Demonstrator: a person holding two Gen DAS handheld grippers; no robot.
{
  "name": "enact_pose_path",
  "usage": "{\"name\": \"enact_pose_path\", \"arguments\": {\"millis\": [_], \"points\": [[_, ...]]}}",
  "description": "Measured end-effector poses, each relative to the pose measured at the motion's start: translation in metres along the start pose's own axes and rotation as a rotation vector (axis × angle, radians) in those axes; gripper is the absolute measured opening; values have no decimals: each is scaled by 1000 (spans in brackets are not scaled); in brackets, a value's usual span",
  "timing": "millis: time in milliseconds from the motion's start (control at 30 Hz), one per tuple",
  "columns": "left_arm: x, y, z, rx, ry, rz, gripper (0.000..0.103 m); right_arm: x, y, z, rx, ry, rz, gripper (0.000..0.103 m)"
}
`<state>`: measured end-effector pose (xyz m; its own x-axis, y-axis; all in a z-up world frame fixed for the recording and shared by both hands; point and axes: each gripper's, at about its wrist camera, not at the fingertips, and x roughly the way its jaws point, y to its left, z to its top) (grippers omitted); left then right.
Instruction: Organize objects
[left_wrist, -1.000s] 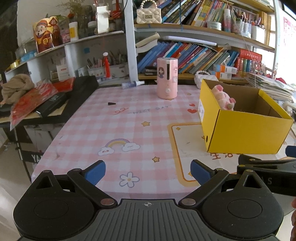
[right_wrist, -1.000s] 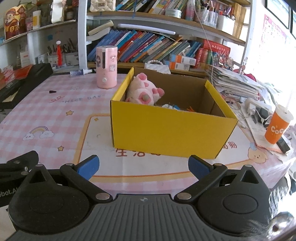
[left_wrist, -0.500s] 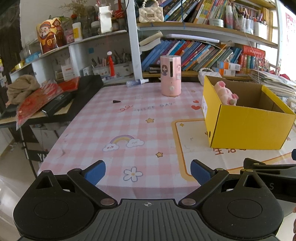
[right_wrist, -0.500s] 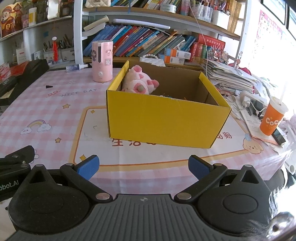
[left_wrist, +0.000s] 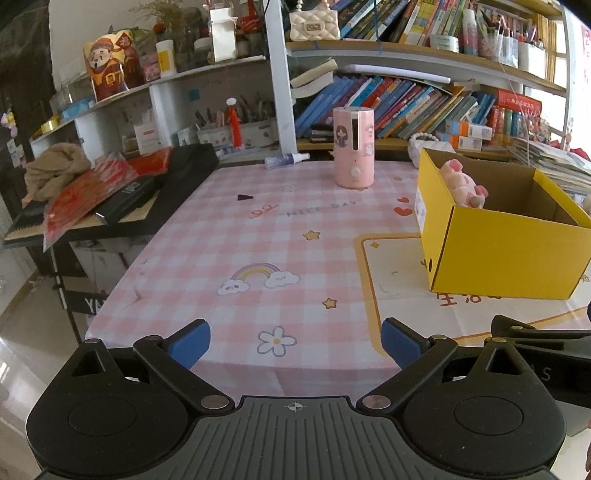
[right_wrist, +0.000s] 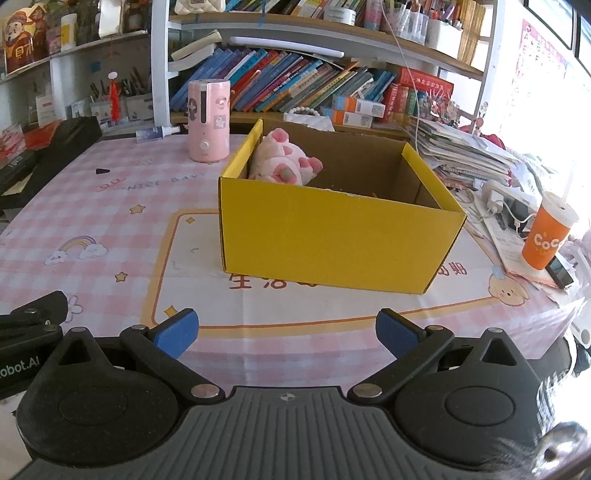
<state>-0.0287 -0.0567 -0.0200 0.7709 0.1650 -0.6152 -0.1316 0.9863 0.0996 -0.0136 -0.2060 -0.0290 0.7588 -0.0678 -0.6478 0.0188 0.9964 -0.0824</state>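
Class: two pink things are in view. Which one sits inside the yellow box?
The pink plush toy, lying in the yellow box; the pink cylindrical canister stands upright on the tablecloth behind it.

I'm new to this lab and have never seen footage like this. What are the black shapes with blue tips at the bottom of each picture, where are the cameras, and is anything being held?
No robot arm is involved: a person holds one two-finger gripper in each hand, and a fisheye camera on each looks forward along its fingers. The black shapes are the gripper bodies; the blue tips are the finger pads. One picture comes from the left gripper, the other from the right gripper. Both are open and hold nothing. On the pink checked tablecloth stands a yellow cardboard box with a pink plush toy inside. Behind it stands a pink cylindrical device, and to the right an orange drink cup.
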Motion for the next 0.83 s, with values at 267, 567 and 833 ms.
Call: {"name": "enact_pose_path", "arguments": {"millis": [267,567,833], "points": [[0,1,0,-7,0,0,100,-1,3,3,-3,-6,-8,103],[2,-2,1,7,3,6,100,0,3,2,-7,-2,-23,103],[3,-3,2,10,3,0,100,3,2,3,-5,0,-26,102]]}}
